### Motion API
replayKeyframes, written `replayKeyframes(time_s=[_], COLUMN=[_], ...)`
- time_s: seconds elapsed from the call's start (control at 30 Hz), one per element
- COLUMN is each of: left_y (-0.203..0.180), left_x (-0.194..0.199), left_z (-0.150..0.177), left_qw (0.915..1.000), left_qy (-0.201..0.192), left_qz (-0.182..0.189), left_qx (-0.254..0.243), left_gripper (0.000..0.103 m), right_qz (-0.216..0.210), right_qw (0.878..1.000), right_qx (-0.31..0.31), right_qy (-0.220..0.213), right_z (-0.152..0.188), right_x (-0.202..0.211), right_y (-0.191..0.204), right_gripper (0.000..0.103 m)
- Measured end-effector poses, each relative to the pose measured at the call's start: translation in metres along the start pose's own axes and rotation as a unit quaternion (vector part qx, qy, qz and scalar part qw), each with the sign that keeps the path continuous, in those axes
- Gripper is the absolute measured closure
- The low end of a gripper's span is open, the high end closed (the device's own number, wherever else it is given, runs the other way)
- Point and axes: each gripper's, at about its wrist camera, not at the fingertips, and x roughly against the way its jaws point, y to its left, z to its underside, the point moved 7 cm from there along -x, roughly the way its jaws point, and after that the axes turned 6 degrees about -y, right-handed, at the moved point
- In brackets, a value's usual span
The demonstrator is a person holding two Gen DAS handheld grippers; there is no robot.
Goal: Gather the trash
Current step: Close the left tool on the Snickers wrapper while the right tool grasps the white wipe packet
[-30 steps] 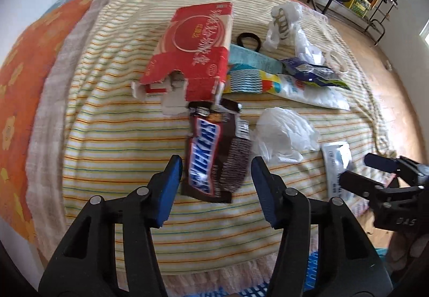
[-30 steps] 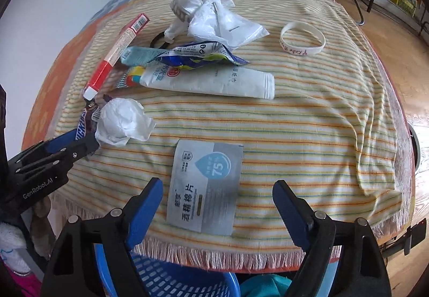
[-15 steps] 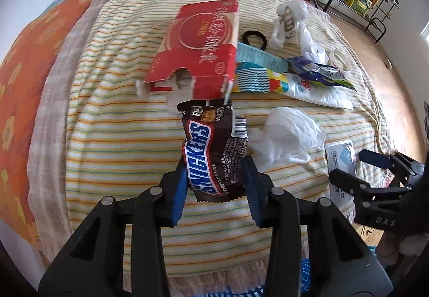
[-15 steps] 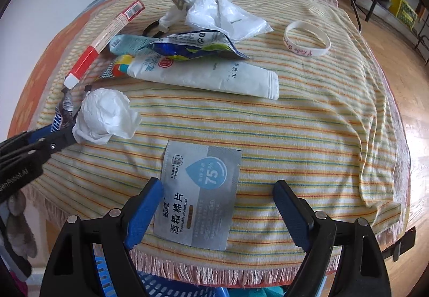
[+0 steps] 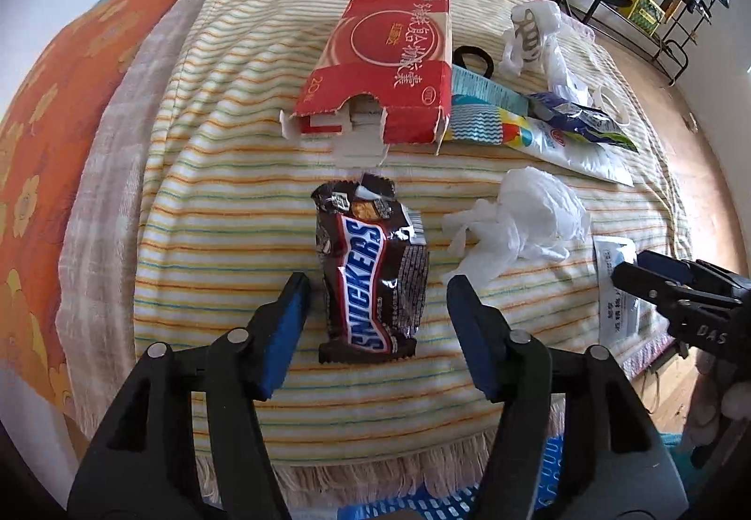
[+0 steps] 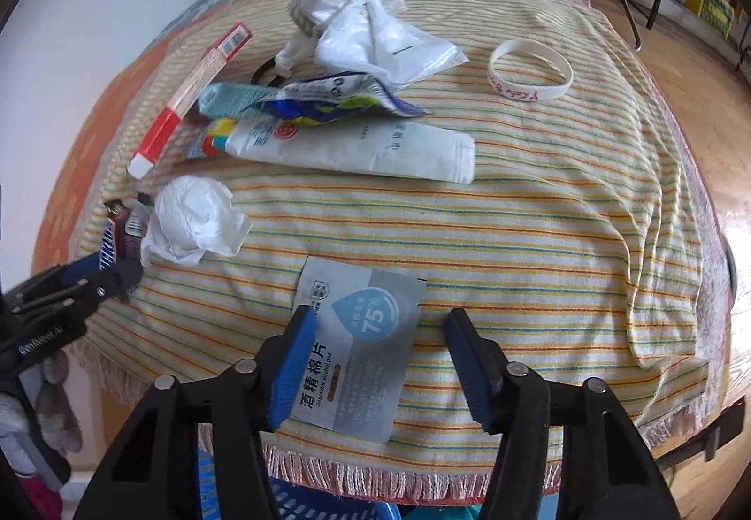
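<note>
A brown Snickers wrapper [image 5: 371, 271] lies flat on the striped cloth [image 5: 225, 201]. My left gripper [image 5: 378, 323] is open, its blue fingers either side of the wrapper's near end, not touching it. A grey alcohol pad packet [image 6: 359, 348] lies at the table's near edge. My right gripper [image 6: 378, 351] is open with its fingers straddling the packet; it also shows in the left wrist view [image 5: 676, 280]. A crumpled white tissue [image 5: 521, 222] lies between the two items, also in the right wrist view [image 6: 192, 219].
A torn red box [image 5: 389, 65], a white tube [image 6: 352, 149], a blue-yellow snack bag [image 6: 328, 100], a white plastic bag [image 6: 371, 36], a black hair tie [image 5: 471, 57] and a white wristband [image 6: 530, 69] lie farther back. A blue basket [image 6: 291, 501] sits below the table edge.
My left gripper closed around the Snickers wrapper half a second ago and has now opened wide; the wrapper lies flat. My right gripper has moved forward over the alcohol pad packet.
</note>
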Motion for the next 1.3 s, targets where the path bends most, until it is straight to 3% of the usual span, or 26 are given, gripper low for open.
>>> replayKeyframes(time_s=[0.13, 0.17, 0.23, 0.3, 0.4, 0.5, 0.57, 0.67, 0.77, 1.0, 1.2, 1.3], left_y=[-0.001, -0.001, 0.002, 0.006, 0.01, 0.014, 0.015, 0.016, 0.016, 0.01, 0.002, -0.005], left_x=[-0.005, -0.005, -0.005, -0.005, -0.004, -0.004, -0.003, -0.001, 0.002, 0.019, 0.04, 0.051], left_z=[-0.001, -0.001, -0.002, -0.003, -0.003, -0.004, -0.004, -0.003, -0.002, -0.001, 0.001, 0.005], left_qw=[1.0, 0.9999, 0.9999, 0.9997, 0.9996, 0.9996, 0.9996, 0.9995, 0.9993, 0.9992, 0.9991, 0.999], left_qy=[0.001, 0.0, -0.001, -0.002, -0.005, -0.007, -0.008, -0.01, -0.012, -0.024, -0.036, -0.04], left_qz=[-0.01, -0.01, -0.015, -0.023, -0.021, -0.019, -0.016, -0.014, -0.01, 0.001, 0.012, 0.017], left_qx=[0.0, 0.001, 0.005, 0.01, 0.016, 0.019, 0.022, 0.028, 0.034, 0.031, 0.022, 0.012], left_gripper=[0.041, 0.041, 0.048, 0.06, 0.067, 0.069, 0.069, 0.07, 0.07, 0.07, 0.07, 0.07], right_qz=[-0.015, -0.022, -0.027, -0.025, 0.005, 0.051, 0.066, 0.057, 0.04, 0.0, -0.008, -0.008], right_qw=[1.0, 0.999, 0.999, 0.999, 1.0, 0.998, 0.995, 0.996, 0.998, 1.0, 1.0, 0.999], right_qx=[-0.017, -0.03, -0.046, -0.043, -0.013, 0.037, 0.07, 0.068, 0.054, 0.0, -0.011, 0.003], right_qy=[0.0, 0.003, 0.009, 0.012, 0.016, 0.025, 0.013, 0.013, 0.01, -0.004, -0.026, -0.036], right_z=[-0.002, -0.002, -0.003, -0.004, -0.001, 0.007, 0.009, 0.01, 0.008, -0.001, -0.009, -0.006], right_x=[0.001, 0.002, 0.002, 0.001, -0.005, -0.015, -0.014, -0.01, -0.005, 0.009, 0.033, 0.049], right_y=[-0.006, -0.007, -0.011, -0.007, 0.008, 0.022, 0.029, 0.028, 0.021, 0.001, -0.017, -0.007], right_gripper=[0.042, 0.029, 0.012, 0.012, 0.013, 0.015, 0.022, 0.038, 0.045, 0.046, 0.046, 0.046])
